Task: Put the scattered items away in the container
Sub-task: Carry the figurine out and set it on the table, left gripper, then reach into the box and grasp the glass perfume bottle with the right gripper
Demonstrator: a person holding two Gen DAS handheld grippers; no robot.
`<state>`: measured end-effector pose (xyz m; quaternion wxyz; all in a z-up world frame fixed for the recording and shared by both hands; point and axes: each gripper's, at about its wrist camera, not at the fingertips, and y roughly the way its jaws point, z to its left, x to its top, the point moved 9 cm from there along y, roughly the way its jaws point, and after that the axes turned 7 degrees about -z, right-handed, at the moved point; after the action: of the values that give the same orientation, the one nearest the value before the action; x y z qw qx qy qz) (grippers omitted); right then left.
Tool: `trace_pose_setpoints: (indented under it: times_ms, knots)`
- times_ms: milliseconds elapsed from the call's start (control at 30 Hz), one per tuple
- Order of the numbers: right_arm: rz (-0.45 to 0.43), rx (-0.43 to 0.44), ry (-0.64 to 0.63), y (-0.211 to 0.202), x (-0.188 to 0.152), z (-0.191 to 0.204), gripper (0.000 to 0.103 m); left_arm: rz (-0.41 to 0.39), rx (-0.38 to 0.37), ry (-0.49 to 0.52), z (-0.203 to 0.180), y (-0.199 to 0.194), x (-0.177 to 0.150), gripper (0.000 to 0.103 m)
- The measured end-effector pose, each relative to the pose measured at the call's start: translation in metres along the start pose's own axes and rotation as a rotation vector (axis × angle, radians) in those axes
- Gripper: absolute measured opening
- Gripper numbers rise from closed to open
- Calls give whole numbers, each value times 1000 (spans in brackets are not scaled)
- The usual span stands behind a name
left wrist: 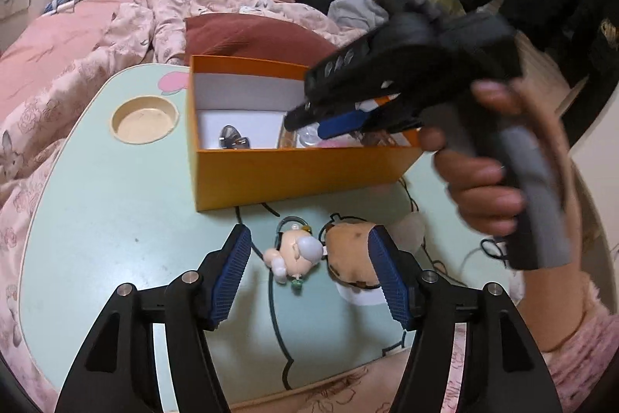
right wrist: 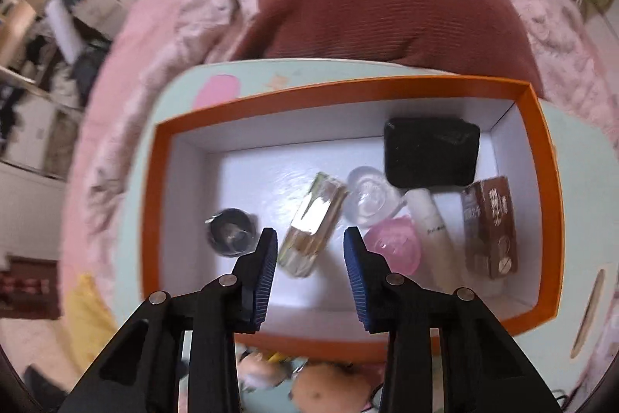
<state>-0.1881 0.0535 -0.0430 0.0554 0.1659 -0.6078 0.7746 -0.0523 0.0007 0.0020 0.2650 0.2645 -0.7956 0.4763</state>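
The left tool [left wrist: 309,277] is hovering low over the pale green desk [left wrist: 116,200], its blue-padded fingers [left wrist: 232,277] spread wide and gripping nothing. Just ahead, between them, two small charm toys are lying: a pale baby-faced figure [left wrist: 298,254] with a white pacifier, and touching it on the right a tan spotted plush [left wrist: 348,250], partly behind the right pad. Thin black cords [left wrist: 274,300] are trailing around both.

The right tool [right wrist: 310,269] is poised over the orange box [right wrist: 541,180], its fingers apart and empty, tips pointing down at the white floor. Directly below them a clear glass bottle [right wrist: 313,223] is lying on its side; beside it are sitting a dark round lidded jar [right wrist: 231,233], a clear dome [right wrist: 371,196], a pink jelly-like piece [right wrist: 394,246], a white tube [right wrist: 431,231], a brown carton [right wrist: 489,227] and a black rectangular case [right wrist: 431,151].

The remaining toys look light. The plush should squash under the pads, so closing across its body seems safest; the figure looks hard and smooth, and I would take it across the head, watching that the cords do not snag. Behind the desk, a rust cushion [left wrist: 255,37] is resting on the pink bedding [left wrist: 58,72].
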Motion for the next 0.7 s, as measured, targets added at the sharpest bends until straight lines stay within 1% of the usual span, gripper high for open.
trace_pose_setpoints:
  times_ms: [33, 133, 267, 400, 500, 700]
  knots:
    - [13, -12, 4, 4, -1, 0, 35, -6, -1, -5, 3, -3, 1, 64]
    - [72, -3, 21, 16, -4, 2, 35, -23, 4, -22, 10, -9, 5, 64]
    - [101, -14, 39, 28, -5, -1, 36, -40, 5, -33, 14, -16, 10, 64]
    - [88, -29, 38, 26, 1, 0, 37, -43, 9, -36, 17, -17, 10, 64]
    - [87, -63, 12, 28, 5, 1, 37, -38, 14, -41, 19, -15, 8, 64]
    - [55, -187, -98, 28, 5, 1, 37, -30, 5, -34, 17, -15, 5, 64]
